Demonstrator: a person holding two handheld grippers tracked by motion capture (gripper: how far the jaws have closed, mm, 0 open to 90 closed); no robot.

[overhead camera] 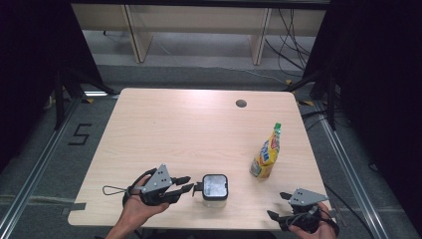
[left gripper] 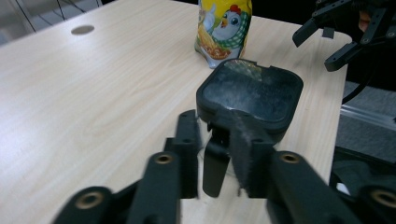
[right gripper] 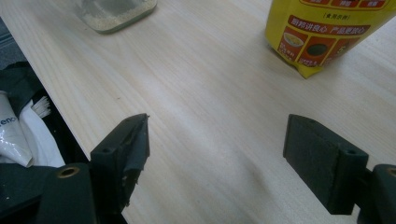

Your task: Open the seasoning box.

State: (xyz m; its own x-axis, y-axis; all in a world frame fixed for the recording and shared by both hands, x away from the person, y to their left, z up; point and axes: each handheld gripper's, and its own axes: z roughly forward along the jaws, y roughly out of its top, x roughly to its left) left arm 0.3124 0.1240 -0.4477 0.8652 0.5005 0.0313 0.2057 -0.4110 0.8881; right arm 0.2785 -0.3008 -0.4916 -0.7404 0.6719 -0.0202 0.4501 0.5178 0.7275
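High view: the left gripper lies at the near edge of the surface, its fingers at the flip tab on the black lid of a clear square jar; a yellow pouch stands well apart to the right, and the right gripper rests near the front right corner

Left gripper view: the fingers pinch the lid's tab; the lid looks seated, so opening is judged barely begun. The top is dusty and scuffed

Right gripper view: the fingers stand wide apart, holding nothing; the jar's base, with pale grains inside, sits far left, the pouch far right
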